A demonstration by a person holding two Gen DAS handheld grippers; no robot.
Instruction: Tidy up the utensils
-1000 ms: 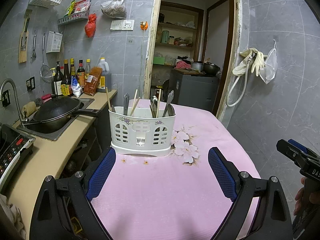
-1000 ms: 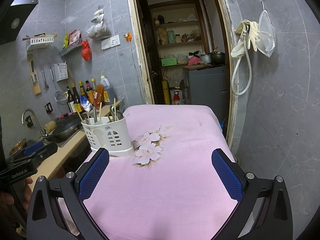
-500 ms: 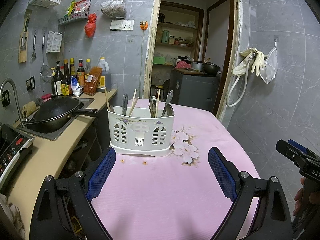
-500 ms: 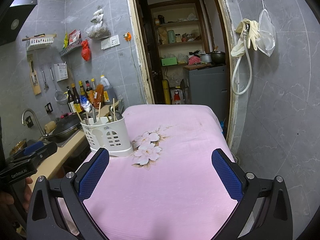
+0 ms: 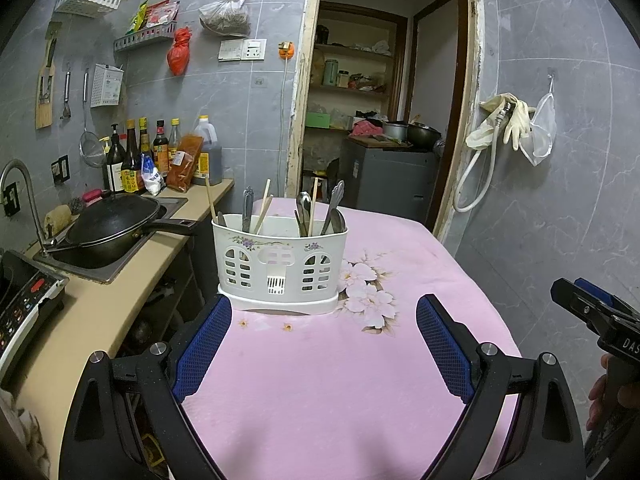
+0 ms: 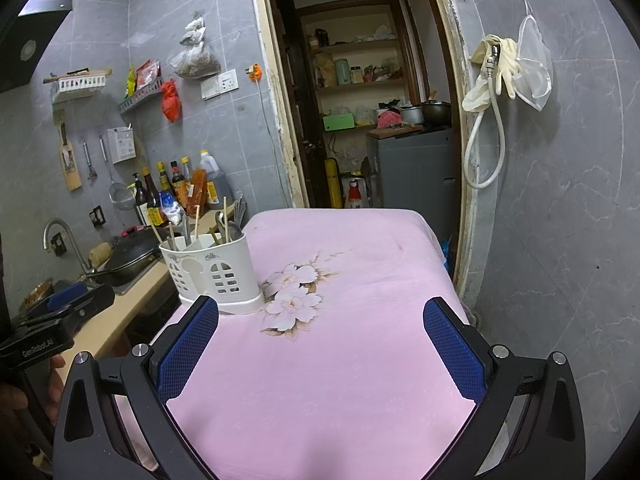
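Left wrist view: the left gripper (image 5: 324,344) is held low over the pink tablecloth (image 5: 320,392), jaws spread wide, nothing gripped. The white utensil holder (image 5: 280,264) is seen straight ahead, just past the blue pads (image 5: 202,354), standing upright on the cloth near its left edge. Spoons (image 5: 304,208) and chopsticks (image 5: 264,206) are stood in it, handles and tips poking above the rim; which compartment each sits in cannot be told. A printed flower (image 5: 366,294) is seen on the cloth just right of the holder. A counter (image 5: 100,312) runs along the left, with a black wok (image 5: 114,228) sat in the sink. The right gripper (image 5: 592,312) is caught at the right edge, held by a hand (image 5: 610,392).

Right wrist view: the right gripper (image 6: 320,348) is also held over the cloth, jaws wide apart and empty. The holder (image 6: 210,270) is seen ahead-left, close behind the left pad (image 6: 186,354), well off the gripper's centre line. The left gripper (image 6: 60,312) is seen at the far left edge, beside the counter.
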